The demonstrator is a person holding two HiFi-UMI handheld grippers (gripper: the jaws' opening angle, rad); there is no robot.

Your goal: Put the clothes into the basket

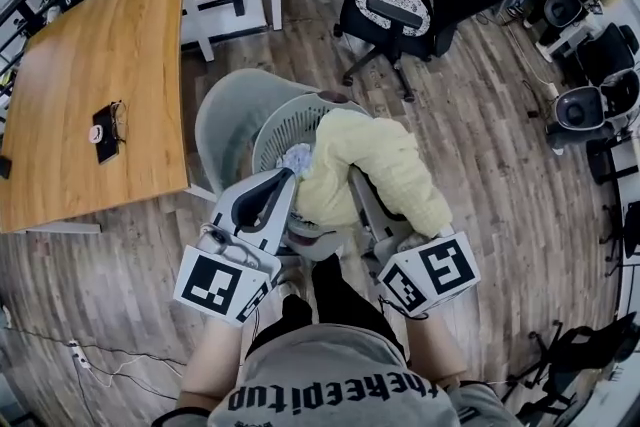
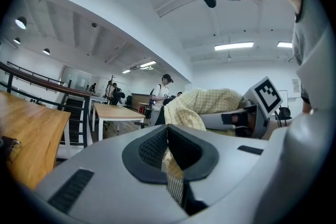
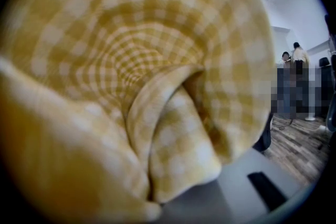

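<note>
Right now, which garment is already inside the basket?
The crumpled white cloth, lying down inside the basket. The yellow checked garment is draped across the rim, mostly outside.

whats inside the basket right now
A crumpled white cloth shows inside the basket; the yellow checked garment held over its right side hides the rest.

Head view looked steeply down from above onto the basket (image 1: 262,130), left gripper view faced level toward the right tool (image 2: 211,121), right gripper view sat tight against the yellow checked cloth (image 3: 157,86), shared by all three.
</note>
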